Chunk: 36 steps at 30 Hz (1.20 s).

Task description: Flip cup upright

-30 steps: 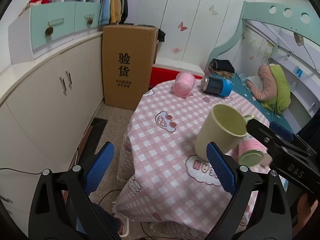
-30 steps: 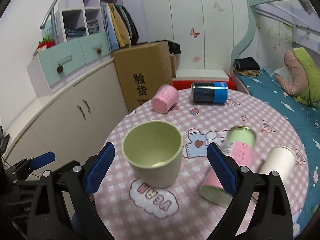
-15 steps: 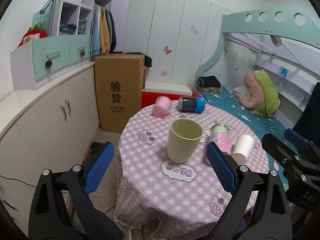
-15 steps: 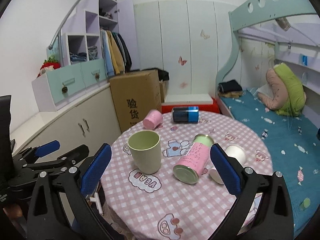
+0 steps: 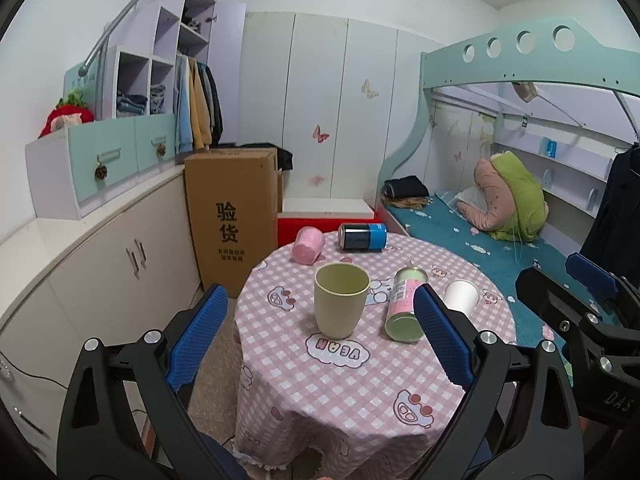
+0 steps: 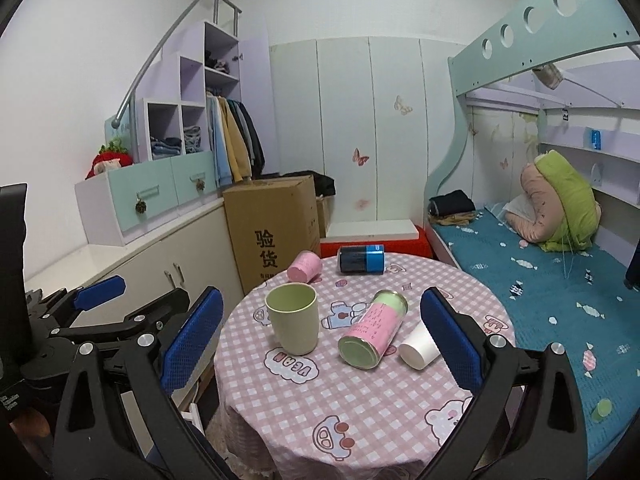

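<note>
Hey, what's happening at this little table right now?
A person holds two grippers, both open and holding nothing, back from the round table. The green cup stands upright on it, mouth up. A pink cup, white cup, pink canister and dark blue can lie on their sides around it.

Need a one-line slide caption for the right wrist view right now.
Pale green plastic cup upright on the pink checked tablecloth; open right gripper well back from it.

The white cup (image 5: 461,301) is partly hidden behind the left gripper's (image 5: 320,334) right finger (image 5: 438,338).
</note>
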Each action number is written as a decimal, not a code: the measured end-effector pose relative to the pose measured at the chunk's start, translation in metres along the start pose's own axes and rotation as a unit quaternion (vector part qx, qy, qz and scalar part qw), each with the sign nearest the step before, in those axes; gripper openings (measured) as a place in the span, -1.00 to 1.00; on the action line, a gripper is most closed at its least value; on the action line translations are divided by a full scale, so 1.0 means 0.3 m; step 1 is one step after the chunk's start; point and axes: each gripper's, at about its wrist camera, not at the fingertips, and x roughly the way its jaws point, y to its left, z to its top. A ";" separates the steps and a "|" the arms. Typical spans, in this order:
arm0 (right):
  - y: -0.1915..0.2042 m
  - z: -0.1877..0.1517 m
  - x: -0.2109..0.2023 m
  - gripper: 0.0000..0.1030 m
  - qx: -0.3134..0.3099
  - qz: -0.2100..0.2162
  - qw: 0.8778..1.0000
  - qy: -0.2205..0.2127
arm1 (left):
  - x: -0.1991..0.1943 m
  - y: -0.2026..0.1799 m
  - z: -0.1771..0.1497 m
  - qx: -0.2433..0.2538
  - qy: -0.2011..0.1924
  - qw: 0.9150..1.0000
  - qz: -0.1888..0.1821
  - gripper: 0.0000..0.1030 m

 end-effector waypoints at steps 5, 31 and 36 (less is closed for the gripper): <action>0.001 0.003 -0.050 0.86 -0.001 -0.002 1.000 -0.013 | -0.036 -0.018 0.006 0.005 -0.012 1.000 0.000 0.84; -0.001 0.009 -0.127 0.86 0.002 0.001 1.000 -0.030 | -0.099 -0.036 0.013 0.014 -0.032 0.999 0.016 0.84; -0.001 0.010 -0.128 0.86 0.004 0.003 1.000 -0.029 | -0.100 -0.040 0.012 0.019 -0.040 0.999 0.021 0.84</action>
